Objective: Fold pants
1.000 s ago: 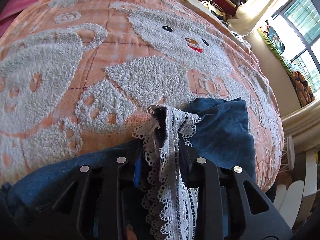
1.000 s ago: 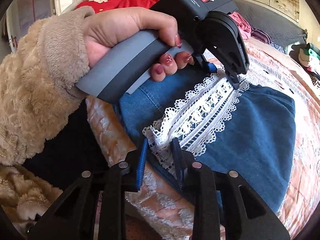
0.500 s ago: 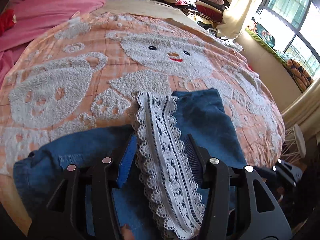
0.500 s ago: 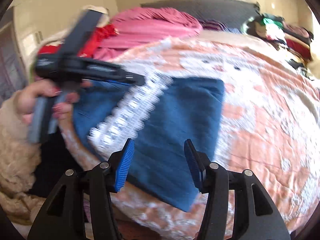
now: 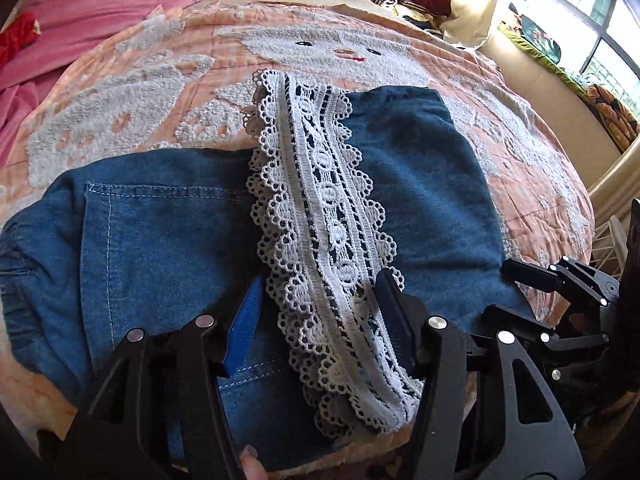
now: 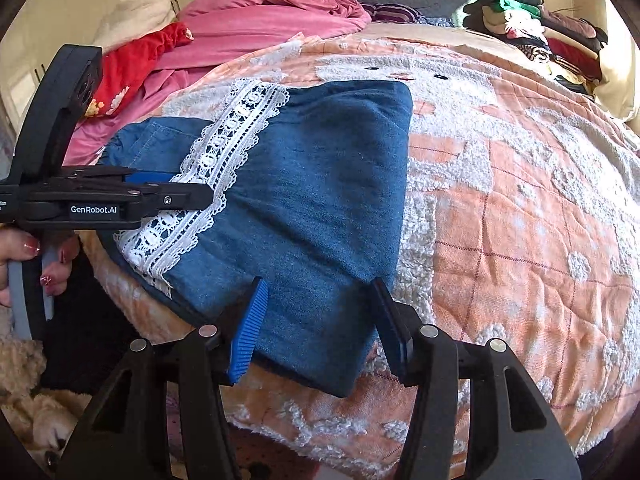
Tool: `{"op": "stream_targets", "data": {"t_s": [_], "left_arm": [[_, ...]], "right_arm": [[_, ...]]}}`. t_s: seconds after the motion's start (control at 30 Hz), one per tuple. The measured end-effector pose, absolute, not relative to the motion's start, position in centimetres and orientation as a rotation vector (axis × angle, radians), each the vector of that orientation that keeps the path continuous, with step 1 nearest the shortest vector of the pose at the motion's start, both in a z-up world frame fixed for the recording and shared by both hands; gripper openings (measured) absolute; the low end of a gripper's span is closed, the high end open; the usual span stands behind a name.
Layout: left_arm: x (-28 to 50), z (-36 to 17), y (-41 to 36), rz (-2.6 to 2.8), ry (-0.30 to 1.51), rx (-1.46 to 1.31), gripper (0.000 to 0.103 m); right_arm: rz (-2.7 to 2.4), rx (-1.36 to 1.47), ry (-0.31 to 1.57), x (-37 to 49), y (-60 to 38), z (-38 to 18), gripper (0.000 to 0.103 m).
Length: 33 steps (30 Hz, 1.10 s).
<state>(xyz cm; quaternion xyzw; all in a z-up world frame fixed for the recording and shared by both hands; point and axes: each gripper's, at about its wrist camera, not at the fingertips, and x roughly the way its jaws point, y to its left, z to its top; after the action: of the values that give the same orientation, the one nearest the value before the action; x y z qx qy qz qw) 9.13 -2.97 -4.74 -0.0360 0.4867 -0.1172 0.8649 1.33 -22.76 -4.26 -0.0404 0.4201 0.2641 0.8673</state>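
Observation:
Blue denim pants (image 5: 420,184) lie folded on the peach bear-pattern bedspread (image 5: 120,92), with a white lace trim (image 5: 316,184) running across the top fold. My left gripper (image 5: 320,280) hovers over the near end of the lace. Its jaws are opening, and the lace lies between the pads untouched. In the right wrist view the pants (image 6: 320,184) and lace (image 6: 224,152) show as one neat block. My right gripper (image 6: 319,286) straddles the fold's near corner, its jaws opening with nothing pressed. The left gripper (image 6: 192,192) shows side-on there, held by a hand (image 6: 24,264).
A pink blanket (image 6: 260,16) and a red garment (image 6: 140,60) are heaped at the bed's far left. A stack of folded clothes (image 6: 540,28) sits at the far right corner. A bright window (image 5: 592,20) lies beyond the bed's right edge.
Both grippers let go of the lace edge and drew back toward the near side, jaws widening. The lace and top fold now lie flat on the pants.

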Motion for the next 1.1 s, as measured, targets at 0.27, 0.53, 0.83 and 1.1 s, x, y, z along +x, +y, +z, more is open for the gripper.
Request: {"op": "stream_targets", "data": {"t_s": [0.27,0.53,0.83,1.1], "left_arm": [[7.2,-2.0,-1.6,-0.193,0.954,-0.089,0.057],[5.8,0.4,0.0,-0.159,0.897,-0.1,0.064],[4.2,2.1,2.3,-0.116,0.851,-0.109,0.069],[3.0,2.4,5.1,-0.073,0.843,-0.12,0.073]], "right_arm": [[0.559,0.006,0.806,0.3,-24.5,-0.7,0.068],[0.569,-0.004,0.744,0.0,-23.5,2.4,0.078],[0.592,-0.048,0.708,0.4,-21.3,4.8,0.078],[0.637,-0.102,0.687,0.8,-18.4,6.1,0.078]]}}
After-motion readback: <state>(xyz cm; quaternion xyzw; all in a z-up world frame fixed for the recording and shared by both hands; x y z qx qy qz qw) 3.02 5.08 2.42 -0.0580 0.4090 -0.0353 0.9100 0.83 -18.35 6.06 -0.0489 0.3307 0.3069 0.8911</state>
